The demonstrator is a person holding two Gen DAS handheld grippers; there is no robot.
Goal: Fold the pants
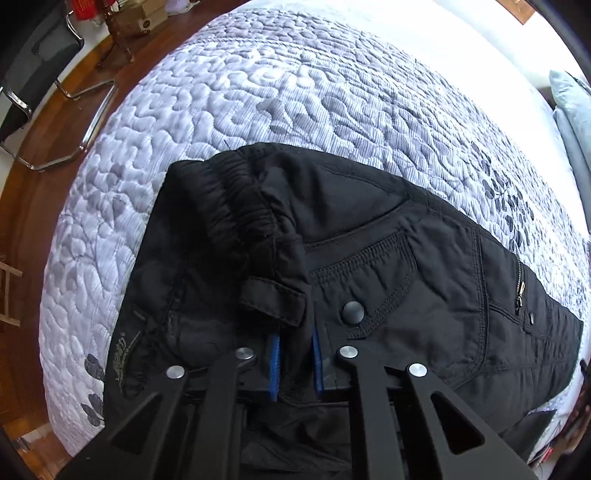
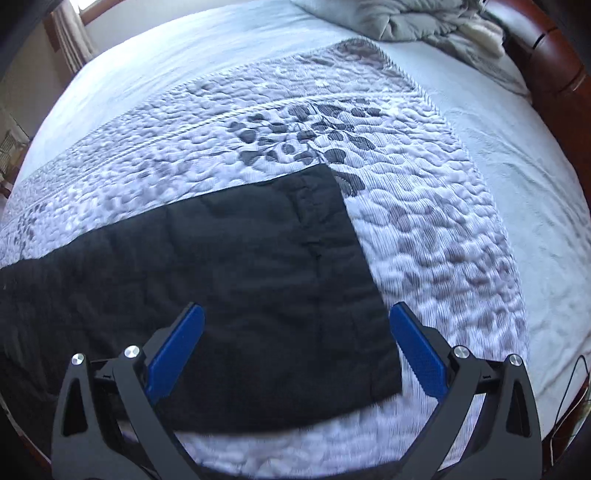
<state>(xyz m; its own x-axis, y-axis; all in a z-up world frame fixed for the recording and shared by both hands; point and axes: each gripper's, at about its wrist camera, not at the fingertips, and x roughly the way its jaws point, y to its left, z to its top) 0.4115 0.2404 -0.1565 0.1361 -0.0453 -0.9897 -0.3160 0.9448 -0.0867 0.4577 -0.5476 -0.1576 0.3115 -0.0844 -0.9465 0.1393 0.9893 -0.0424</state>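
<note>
**A:** Where are the pants (image 1: pixel 369 258)?

**B:** Spread across the quilted bedspread (image 1: pixel 258 92) of the bed. In the left wrist view the waist end fills the lower half: the elastic waistband (image 1: pixel 236 192) bunches up toward eleven o'clock, a snap button (image 1: pixel 353 312) sits just right of centre, and a zipper pull (image 1: pixel 520 291) lies out at three o'clock.

**A:** And the left gripper (image 1: pixel 295 363)?

**B:** Pointing straight down, at six o'clock in its own view. Its blue pads (image 1: pixel 274 363) stand narrow and pinch a fold of the black fabric at the waist, right below a belt loop (image 1: pixel 273 301).

**A:** The right gripper (image 2: pixel 295 350)?

**B:** Wide apart and holding nothing. It hangs over the leg end (image 2: pixel 258 266) of the pants. One blue finger (image 2: pixel 177 350) is above the cloth at seven o'clock; the other is at five o'clock, just past the hem edge, over the bedspread. The picture is motion-blurred, so I cannot tell whether either touches.

**A:** Anything else around?

**B:** A rumpled grey blanket (image 2: pixel 406 22) at one o'clock in the right wrist view, with a wooden headboard (image 2: pixel 554 66) beside it. In the left wrist view, a chair (image 1: pixel 40 74) with chrome legs stands on the wooden floor (image 1: pixel 55 177) at ten o'clock.
</note>
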